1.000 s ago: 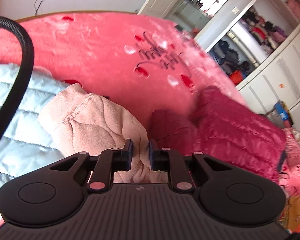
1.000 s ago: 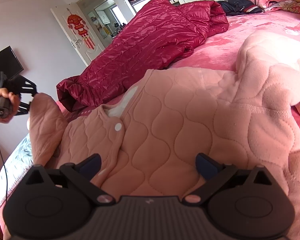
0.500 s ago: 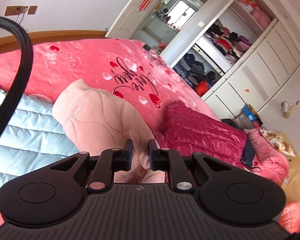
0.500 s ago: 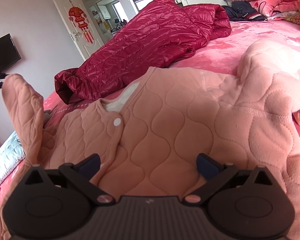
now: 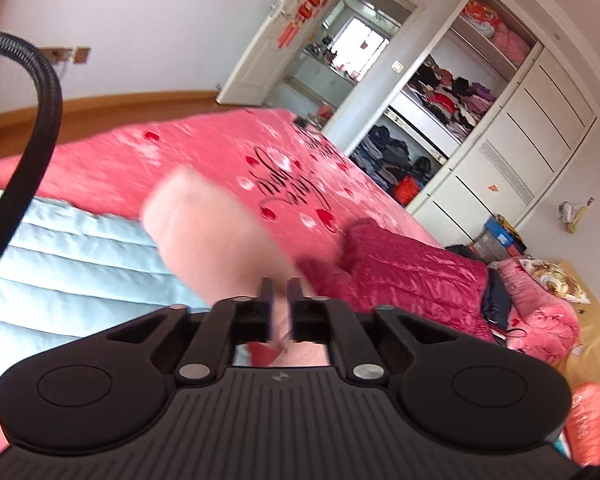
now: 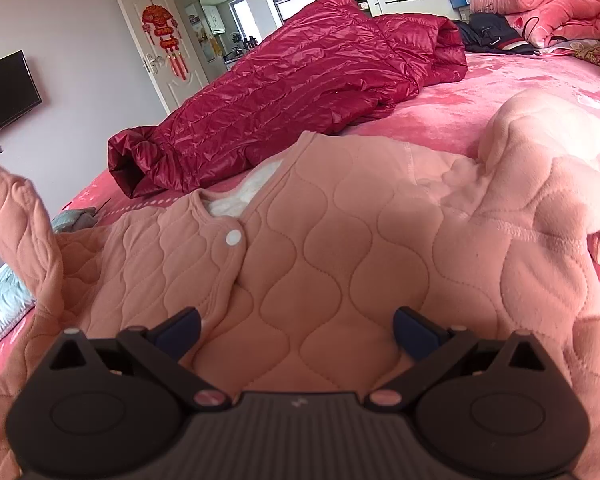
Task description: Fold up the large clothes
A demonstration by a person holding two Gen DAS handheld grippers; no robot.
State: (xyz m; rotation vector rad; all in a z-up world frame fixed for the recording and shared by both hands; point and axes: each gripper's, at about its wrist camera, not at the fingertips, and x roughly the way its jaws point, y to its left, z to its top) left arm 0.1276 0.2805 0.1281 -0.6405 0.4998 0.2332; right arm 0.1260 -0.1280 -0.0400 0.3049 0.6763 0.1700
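A pink quilted jacket (image 6: pixel 340 232) lies spread on the bed with its buttoned front up. My right gripper (image 6: pixel 296 324) hovers open just over its lower front, with nothing between the fingers. My left gripper (image 5: pixel 279 286) has its jaws closing on the jacket's sleeve (image 5: pixel 212 232), and the blurred pink cloth sits pinched between the pads. In the right wrist view the same sleeve (image 6: pixel 16 216) stands raised at the far left, above the bed.
A dark red down jacket (image 6: pixel 300 80) lies beyond the pink one. A light blue quilted garment (image 5: pixel 60 256) lies under the raised sleeve. An open wardrobe (image 5: pixel 440 120) stands past the bed. A black hose (image 5: pixel 40 120) arcs at the left.
My left gripper has risen and swung across the bed with the sleeve, and its jaws have narrowed on the cloth. The sleeve now stands higher at the left. The right gripper stays put.
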